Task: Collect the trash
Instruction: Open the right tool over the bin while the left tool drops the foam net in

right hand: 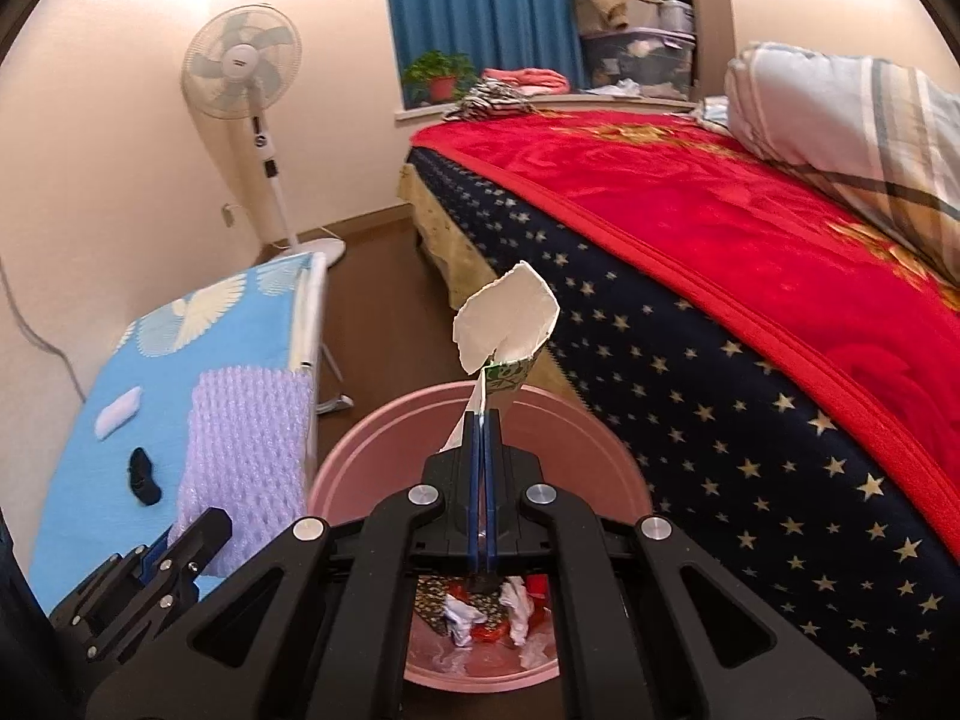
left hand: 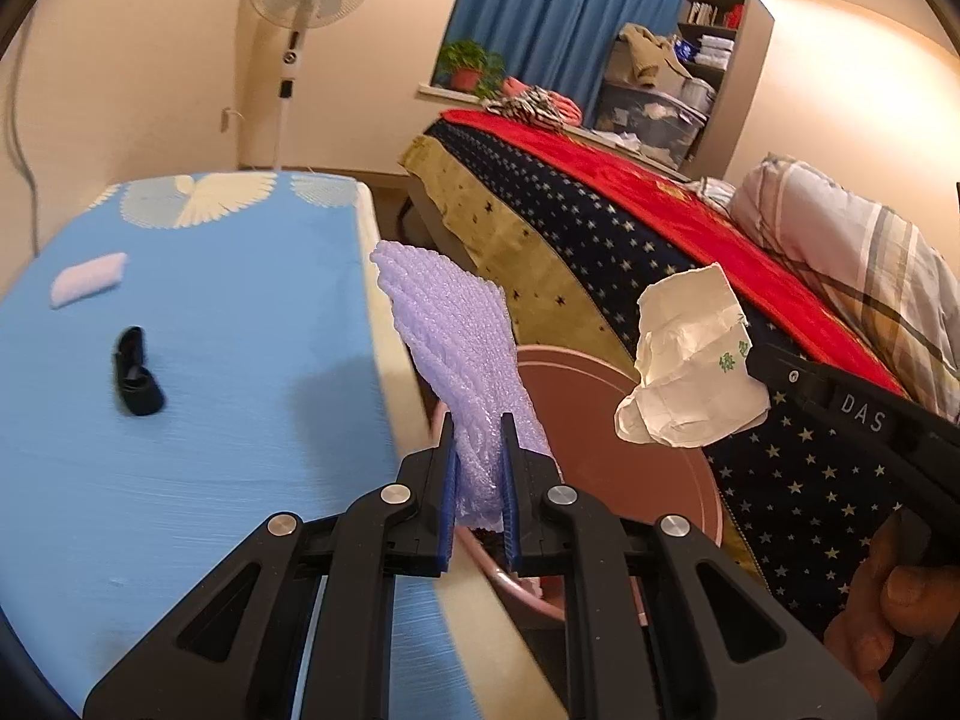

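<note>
The left gripper [left hand: 477,483] is clenching a sheet of purple foam netting [left hand: 459,348] between its blue pads, and the netting is standing up out of the jaws, over the gap between the ironing board [left hand: 198,420] and the pink bin [left hand: 606,426]. The right gripper [right hand: 483,474] is pinching a crumpled white paper wrapper [right hand: 507,315] with green print, its jaws pressed nearly flat together on the paper's lower edge.

Going from left to right in the left wrist view, a blue patterned cover is stretching over the ironing board, and two things are lying on it: a small white foam piece [left hand: 90,279] toward the far end and a small black object [left hand: 137,372] nearer the middle, well apart from each other. Just right of the board's edge, the netting is hanging in the left gripper above the rim of the bin. Further right, the wrapper is showing at the tip of the right gripper, over the far side of the bin, with a person's fingers [left hand: 888,618] gripping that tool's handle at the lower right edge.

In the right wrist view, the bin is sitting directly below the right gripper, on the floor between the ironing board and the bed [right hand: 750,276]. Crumpled white and red scraps [right hand: 486,618] are lying in its bottom. A standing fan [right hand: 243,69] is standing against the wall beyond the board.
</note>
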A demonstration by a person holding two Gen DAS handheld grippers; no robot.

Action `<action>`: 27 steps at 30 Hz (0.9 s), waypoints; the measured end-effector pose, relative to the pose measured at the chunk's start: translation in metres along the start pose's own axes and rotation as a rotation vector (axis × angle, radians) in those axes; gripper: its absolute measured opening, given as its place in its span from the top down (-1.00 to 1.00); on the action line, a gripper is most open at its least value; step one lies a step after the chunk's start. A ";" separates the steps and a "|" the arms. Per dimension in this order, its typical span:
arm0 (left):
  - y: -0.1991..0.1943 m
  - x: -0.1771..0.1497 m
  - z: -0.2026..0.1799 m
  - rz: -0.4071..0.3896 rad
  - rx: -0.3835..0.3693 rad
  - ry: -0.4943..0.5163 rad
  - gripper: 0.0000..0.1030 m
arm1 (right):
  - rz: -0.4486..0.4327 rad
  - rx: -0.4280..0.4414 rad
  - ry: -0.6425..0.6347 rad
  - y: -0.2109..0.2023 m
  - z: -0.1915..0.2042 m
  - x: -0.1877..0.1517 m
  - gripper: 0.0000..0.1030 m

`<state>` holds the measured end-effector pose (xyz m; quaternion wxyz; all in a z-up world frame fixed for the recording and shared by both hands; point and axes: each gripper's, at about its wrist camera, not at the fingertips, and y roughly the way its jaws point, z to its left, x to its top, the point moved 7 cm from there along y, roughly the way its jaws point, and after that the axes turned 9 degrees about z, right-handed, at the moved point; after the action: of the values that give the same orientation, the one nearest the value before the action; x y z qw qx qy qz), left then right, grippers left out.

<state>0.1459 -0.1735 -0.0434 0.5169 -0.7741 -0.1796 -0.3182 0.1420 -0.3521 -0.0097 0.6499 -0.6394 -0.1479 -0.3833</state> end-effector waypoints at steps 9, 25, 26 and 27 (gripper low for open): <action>0.024 -0.003 -0.019 0.051 -0.043 0.018 0.76 | 0.032 -0.050 0.029 0.010 -0.018 -0.005 0.97; 0.015 -0.008 -0.008 0.062 -0.032 0.019 0.37 | 0.021 -0.074 0.077 0.005 -0.024 -0.006 -0.07; 0.010 -0.007 -0.003 0.048 -0.023 0.014 0.37 | 0.016 -0.065 0.074 0.005 -0.020 -0.006 -0.06; 0.006 -0.006 0.001 0.037 -0.016 0.009 0.37 | 0.013 -0.059 0.070 0.004 -0.016 -0.007 -0.05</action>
<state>0.1454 -0.1749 -0.0516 0.5174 -0.7799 -0.1602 -0.3136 0.1357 -0.3657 -0.0194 0.6380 -0.6454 -0.1099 -0.4054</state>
